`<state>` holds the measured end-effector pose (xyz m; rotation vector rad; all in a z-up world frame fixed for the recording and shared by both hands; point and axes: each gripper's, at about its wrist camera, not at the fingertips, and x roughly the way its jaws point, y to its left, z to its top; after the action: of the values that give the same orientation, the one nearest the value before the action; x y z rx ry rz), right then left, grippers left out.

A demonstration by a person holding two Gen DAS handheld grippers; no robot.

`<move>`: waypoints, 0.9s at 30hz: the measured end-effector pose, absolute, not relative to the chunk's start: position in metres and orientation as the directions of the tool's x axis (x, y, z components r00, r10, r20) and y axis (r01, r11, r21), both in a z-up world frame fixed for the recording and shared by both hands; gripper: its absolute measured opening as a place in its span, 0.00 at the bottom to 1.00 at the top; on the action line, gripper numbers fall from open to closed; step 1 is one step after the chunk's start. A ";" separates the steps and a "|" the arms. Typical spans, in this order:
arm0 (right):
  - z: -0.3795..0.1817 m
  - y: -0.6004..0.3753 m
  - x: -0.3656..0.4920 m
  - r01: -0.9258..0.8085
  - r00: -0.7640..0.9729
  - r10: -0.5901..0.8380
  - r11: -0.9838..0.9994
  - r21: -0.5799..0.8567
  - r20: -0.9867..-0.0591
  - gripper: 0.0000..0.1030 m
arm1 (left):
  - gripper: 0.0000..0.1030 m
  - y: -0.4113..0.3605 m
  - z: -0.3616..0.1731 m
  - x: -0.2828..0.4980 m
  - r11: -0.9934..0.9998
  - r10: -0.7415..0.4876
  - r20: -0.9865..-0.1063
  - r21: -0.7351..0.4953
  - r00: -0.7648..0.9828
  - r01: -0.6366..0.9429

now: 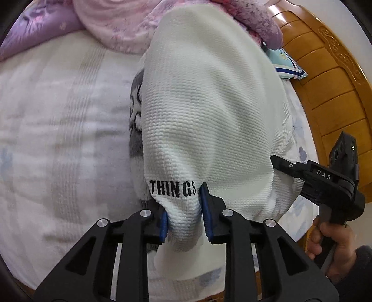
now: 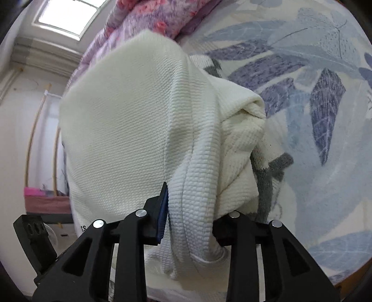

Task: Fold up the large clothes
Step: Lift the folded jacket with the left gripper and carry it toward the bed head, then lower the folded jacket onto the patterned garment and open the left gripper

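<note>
My left tool (image 1: 183, 216) & right tool (image 2: 188, 220) each pinch a bunched edge of the white knit sweater (image 1: 209, 104), draped over the bed (image 1: 58, 127). It's soft, thick, floppy w/ some weight, so I'd grip hem corners, not mid-fabric.

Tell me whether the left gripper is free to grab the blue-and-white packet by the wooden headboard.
Probably not: the left gripper has a fold of the white knit sweater between its pads, and the draped sweater hangs between it and the blue-and-white packet.

A carved wooden headboard (image 1: 330, 76) flanks the bed; daylight enters a window (image 2: 67, 16).
</note>
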<state>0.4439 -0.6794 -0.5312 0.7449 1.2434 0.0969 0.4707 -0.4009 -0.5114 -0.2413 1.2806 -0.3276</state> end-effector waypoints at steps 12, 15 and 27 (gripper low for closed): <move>-0.506 -0.662 0.446 0.248 0.195 0.225 0.930 0.270 -0.955 0.55 | 0.65 -0.389 -0.494 0.460 0.942 -0.336 -0.894 -0.320 0.297 0.103; -0.507 -0.667 0.434 0.243 0.198 0.119 0.956 0.166 -0.973 0.61 | 0.75 -0.383 -0.488 0.456 0.944 -0.331 -0.891 -0.313 0.312 0.109; -0.494 -0.647 0.447 0.200 0.222 -0.008 0.979 0.037 -0.975 0.62 | 0.82 -0.354 -0.474 0.457 0.965 -0.260 -0.908 -0.260 0.329 0.045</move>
<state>0.4466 -0.6471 -0.4937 0.1673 1.3415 -0.1452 0.4571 -0.3543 -0.4739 -0.2010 1.2215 -0.2013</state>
